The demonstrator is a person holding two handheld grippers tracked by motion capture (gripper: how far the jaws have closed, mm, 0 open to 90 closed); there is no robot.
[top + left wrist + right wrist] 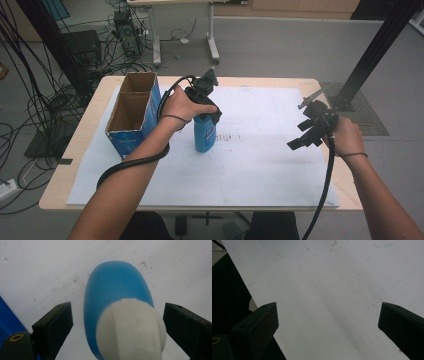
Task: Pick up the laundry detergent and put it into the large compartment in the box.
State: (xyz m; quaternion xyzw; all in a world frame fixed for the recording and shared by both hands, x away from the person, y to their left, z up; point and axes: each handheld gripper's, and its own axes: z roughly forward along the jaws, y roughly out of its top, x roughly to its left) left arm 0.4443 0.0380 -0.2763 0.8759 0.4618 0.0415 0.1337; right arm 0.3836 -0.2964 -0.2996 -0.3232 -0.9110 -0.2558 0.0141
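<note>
A blue bottle [204, 136] with a white cap [131, 330] stands upright on the white sheet [260, 165] near the table's middle. My left gripper [210, 118] points down over its top. In the left gripper view the cap sits between the wide-spread jaws of that gripper [117, 315], with a clear gap on the left and only a sliver on the right. My right gripper [304, 136] hangs above the sheet near the table's right edge. In the right gripper view its jaws [328, 315] stand wide apart with nothing between them.
A blue cardboard box [131, 114] with two open-topped compartments stands left of the bottle. The wooden table [75, 150] has a black post [372, 50] at its far right corner. Cables and equipment cover the floor at the back left.
</note>
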